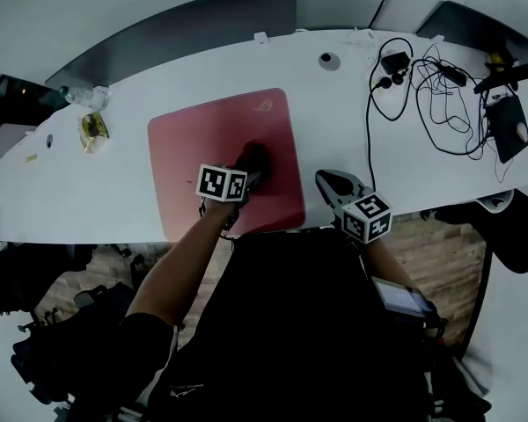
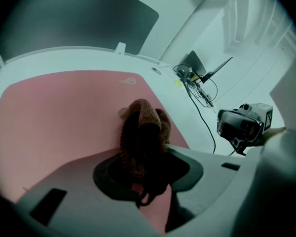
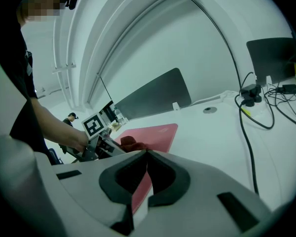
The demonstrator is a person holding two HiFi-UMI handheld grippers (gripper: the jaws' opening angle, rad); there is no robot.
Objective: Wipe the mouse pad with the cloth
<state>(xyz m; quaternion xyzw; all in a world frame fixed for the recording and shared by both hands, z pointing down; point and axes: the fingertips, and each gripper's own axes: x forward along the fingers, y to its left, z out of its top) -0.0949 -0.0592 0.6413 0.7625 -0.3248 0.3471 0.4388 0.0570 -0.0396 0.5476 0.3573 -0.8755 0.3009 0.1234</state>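
Half busy here: left gripper (image 2: 144, 154) is clamped on the brown knit cloth (image 2: 143, 125) atop the pink mouse pad (image 1: 207, 139). Right gripper (image 3: 147, 153) is pinched closed on nothing

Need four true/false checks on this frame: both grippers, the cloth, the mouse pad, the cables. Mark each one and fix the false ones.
1. The left gripper is closed on the cloth. True.
2. The cloth sits on the bare white desk, off the mouse pad. False: it is on the mouse pad, towards the pad's right side in the head view.
3. The right gripper holds a second cloth. False: the right gripper has its jaws together with nothing between them.
4. Cables lie on the desk to the right of the mouse pad in the head view. True.
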